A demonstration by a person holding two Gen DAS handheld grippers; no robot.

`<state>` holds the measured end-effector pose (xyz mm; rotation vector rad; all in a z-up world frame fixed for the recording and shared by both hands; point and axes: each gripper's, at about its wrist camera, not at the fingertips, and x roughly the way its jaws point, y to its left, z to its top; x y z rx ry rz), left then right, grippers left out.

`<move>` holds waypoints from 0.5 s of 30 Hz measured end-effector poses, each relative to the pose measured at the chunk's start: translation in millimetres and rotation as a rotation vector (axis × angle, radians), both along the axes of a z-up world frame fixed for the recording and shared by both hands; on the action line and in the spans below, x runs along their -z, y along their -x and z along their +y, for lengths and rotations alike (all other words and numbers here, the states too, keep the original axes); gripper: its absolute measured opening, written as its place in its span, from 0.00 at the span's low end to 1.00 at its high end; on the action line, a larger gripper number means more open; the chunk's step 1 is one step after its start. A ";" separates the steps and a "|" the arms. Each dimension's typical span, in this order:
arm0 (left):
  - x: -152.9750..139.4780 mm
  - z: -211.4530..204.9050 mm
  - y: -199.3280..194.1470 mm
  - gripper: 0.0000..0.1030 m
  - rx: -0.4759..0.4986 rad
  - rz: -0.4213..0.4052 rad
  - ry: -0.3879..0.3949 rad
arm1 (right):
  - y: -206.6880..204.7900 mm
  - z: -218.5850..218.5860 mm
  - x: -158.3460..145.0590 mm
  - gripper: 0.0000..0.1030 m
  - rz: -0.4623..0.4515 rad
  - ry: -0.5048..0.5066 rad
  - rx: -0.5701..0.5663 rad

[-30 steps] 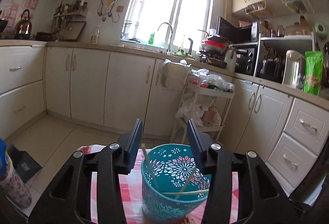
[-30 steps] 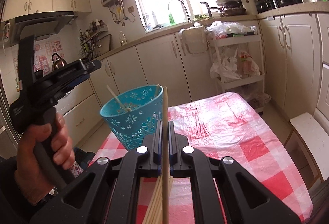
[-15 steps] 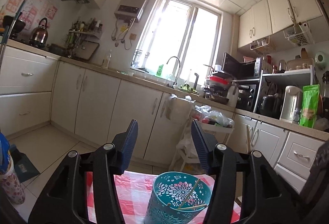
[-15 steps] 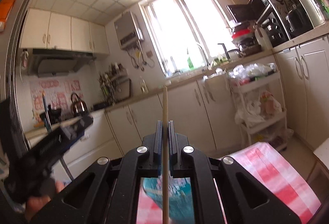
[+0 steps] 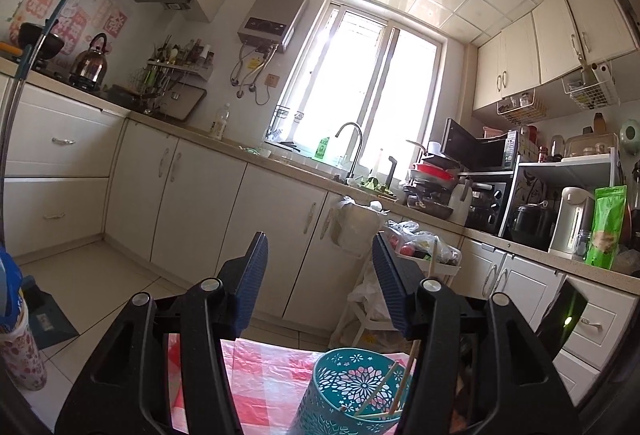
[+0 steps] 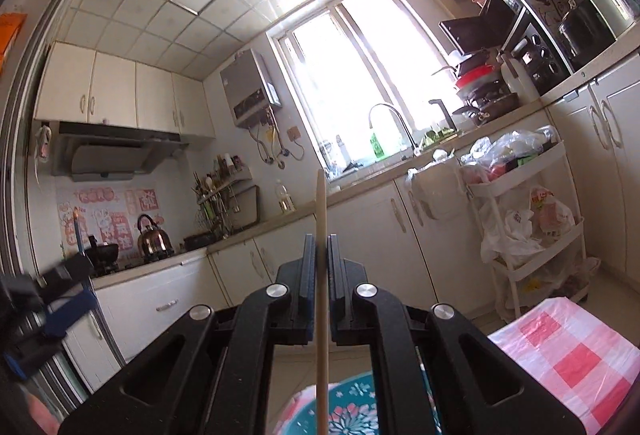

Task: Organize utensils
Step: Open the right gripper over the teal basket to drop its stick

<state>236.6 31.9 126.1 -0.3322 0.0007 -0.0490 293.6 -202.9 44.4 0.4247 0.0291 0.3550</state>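
**Single chopstick being held upright above the teal holder**

The right gripper (image 6: 318, 263) is pinching one pale wooden chopstick (image 6: 321, 219) between fully closed jaws, the stick standing upright with its tip rising above the pads and its lower length running down toward the teal cut-out utensil holder (image 6: 352, 411) directly underneath. The left gripper (image 5: 318, 275) is standing about half open with nothing between its blue pads; its jaws have just been opening. The holder (image 5: 352, 391) is sitting low in the left wrist view on the pink-and-white checked tablecloth (image 5: 260, 375), with a few chopsticks (image 5: 384, 391) leaning inside it.

Judging by its look, the chopstick is light, stiff and smooth, so it is likely to pivot or slide in a pinch taken at one point; the grip here is sitting partway along the shaft, which seems sensible for steering the lower end into the cup. The holder appears to be thin and light, and may tip or skid on the slick cloth if a stick is pushed against its rim.

As for writing, pink decals with characters are showing on the wall by the kettle (image 5: 92, 61), too blurred to read; the green bag (image 5: 608, 223) and the green bottle (image 5: 322, 149) at the sink are carrying labels I cannot make out.
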 end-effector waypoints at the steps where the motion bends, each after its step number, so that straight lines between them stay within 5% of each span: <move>1: 0.3 0.1 -1.3 0.50 -0.003 0.005 -0.001 | -0.3 1.2 6.6 0.06 0.011 0.012 0.003; 15: 2.2 -1.4 -2.1 0.50 -0.003 0.018 0.001 | 7.6 11.2 6.1 0.08 0.013 0.094 0.003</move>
